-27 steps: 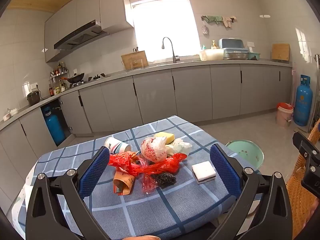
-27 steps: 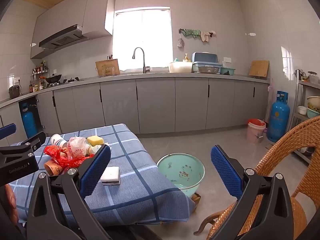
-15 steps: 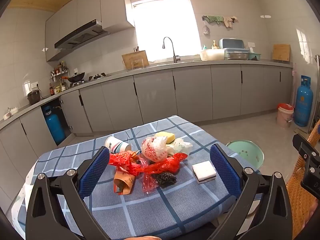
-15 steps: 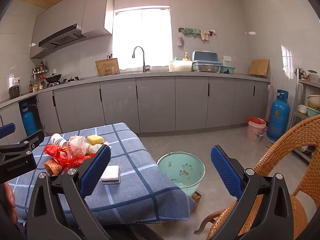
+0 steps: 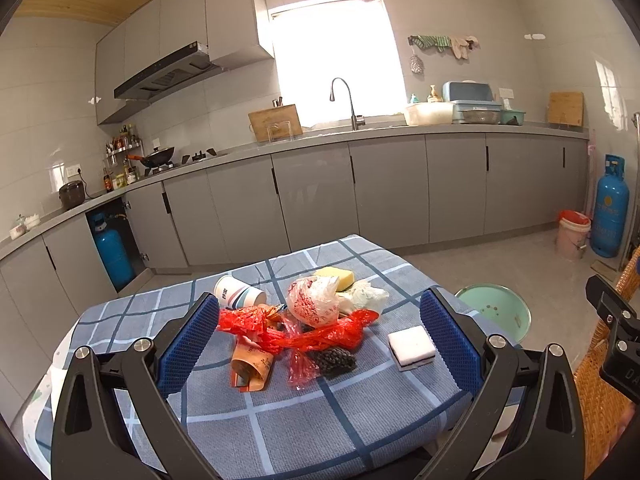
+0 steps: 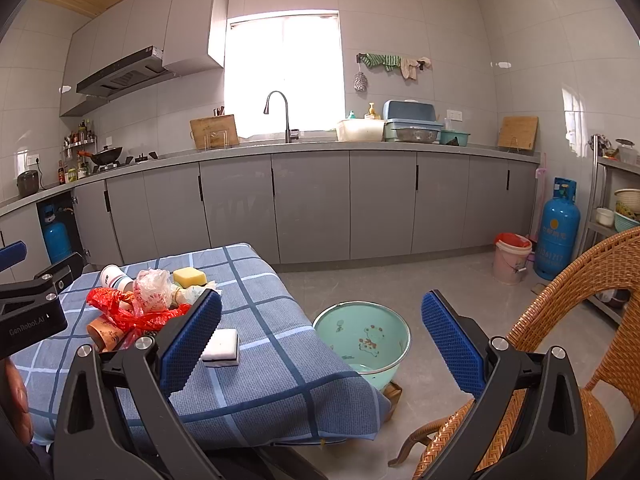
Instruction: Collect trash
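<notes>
While both grippers gape wide and empty, left gripper (image 5: 318,340) faces trash pile (image 5: 304,316) on checked tablecloth (image 5: 280,420); right gripper (image 6: 320,344) frames green basin (image 6: 362,338) beside it.

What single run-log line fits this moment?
left gripper: open, empty | right gripper: open, empty | trash pile: untouched on table

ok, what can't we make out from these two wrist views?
- Green basin, left wrist view: near side hidden behind the table's edge and the left gripper's finger.
- White sponge, right wrist view: left end covered by the right gripper's finger.
- Paper cup print: too small to read.
- Pile's underside: buried by the red bag.
</notes>
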Tool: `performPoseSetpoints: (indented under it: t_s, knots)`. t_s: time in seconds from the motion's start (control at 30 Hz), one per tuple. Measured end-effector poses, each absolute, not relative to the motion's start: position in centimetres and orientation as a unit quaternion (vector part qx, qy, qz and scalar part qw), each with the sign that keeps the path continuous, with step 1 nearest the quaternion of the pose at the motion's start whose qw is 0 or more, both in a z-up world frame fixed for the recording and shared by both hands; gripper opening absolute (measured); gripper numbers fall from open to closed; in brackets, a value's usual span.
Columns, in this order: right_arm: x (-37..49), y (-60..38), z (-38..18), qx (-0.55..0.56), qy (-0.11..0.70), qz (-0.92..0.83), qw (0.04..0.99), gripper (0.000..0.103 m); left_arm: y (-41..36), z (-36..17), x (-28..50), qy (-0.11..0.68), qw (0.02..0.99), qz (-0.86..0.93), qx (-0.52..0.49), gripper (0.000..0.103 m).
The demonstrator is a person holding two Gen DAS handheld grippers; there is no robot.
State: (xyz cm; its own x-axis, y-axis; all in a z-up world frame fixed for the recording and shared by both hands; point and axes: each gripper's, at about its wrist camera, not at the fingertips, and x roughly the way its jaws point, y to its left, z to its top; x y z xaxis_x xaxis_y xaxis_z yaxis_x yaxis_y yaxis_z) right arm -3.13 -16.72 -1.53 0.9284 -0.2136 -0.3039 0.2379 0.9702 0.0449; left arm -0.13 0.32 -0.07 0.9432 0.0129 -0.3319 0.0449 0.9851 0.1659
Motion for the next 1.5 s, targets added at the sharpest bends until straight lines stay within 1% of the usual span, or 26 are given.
performPoseSetpoints:
  t_s: [1.5]
  knots:
    - [-3.1,-16.8,-1.5,0.038,0.148,-0.116,0.981,0.098,0.6,1.0,-0.5,0.160,0.984,-0.002,0.084,0.099]
